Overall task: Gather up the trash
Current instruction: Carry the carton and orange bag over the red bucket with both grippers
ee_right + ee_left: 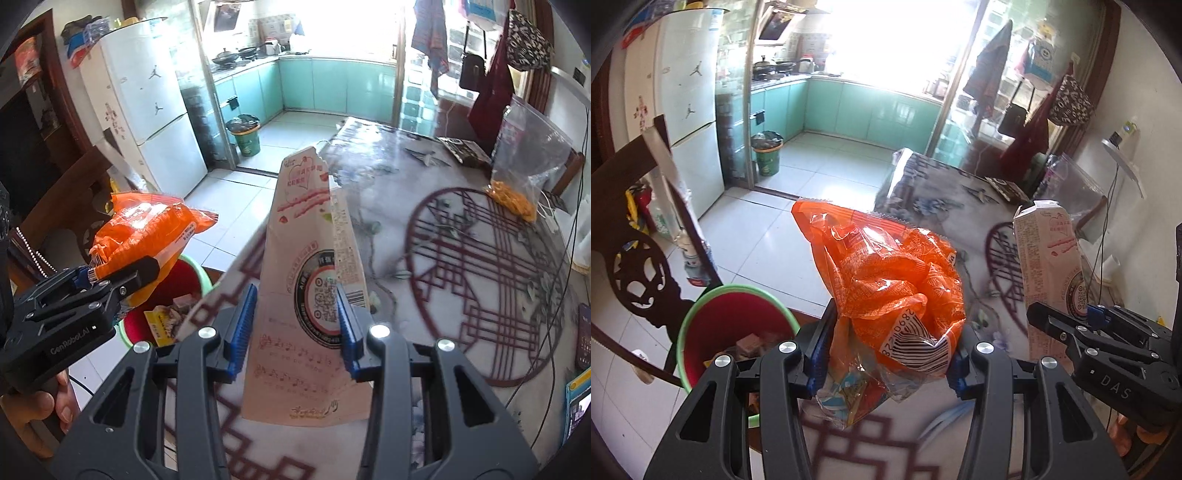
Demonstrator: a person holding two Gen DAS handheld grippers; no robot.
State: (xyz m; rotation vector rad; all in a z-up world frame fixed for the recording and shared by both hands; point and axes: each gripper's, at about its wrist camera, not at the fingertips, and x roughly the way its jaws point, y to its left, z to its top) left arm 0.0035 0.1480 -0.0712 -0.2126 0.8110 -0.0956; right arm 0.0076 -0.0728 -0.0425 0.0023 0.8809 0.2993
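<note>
Orange film wrapper (886,280) sits pinched between the blue pads of my left hand-held gripper (886,354); the jaws stand partly closed, pressing on its crumpled lower end near the barcode, and the rest of the wrapper billows up and forward past the fingertips. My right hand-held gripper (295,325) clamps a pale pink carton (314,280) across its narrow width. The carton's long axis runs forward along the fingers, torn top end pointing away from me.

Both items are held clear above the desk (461,258), which carries a patterned cloth with dark red line motifs.

Target location: a red bin with a green rim (738,332) stands on the floor just off the near-left edge of the desk, already holding some scraps. In the left wrist view it lies below and to the left of the left fingertips. In the right wrist view the bin (192,284) shows beyond the desk edge, partly hidden under the left tool and the wrapper.

Deciding relation: the left hand is the nearer one to the bin; the right hand is over the desk and has the left tool between it and the bin. I judge the wrapper should go in first, then the carton, top end down, once the left tool clears.
</note>
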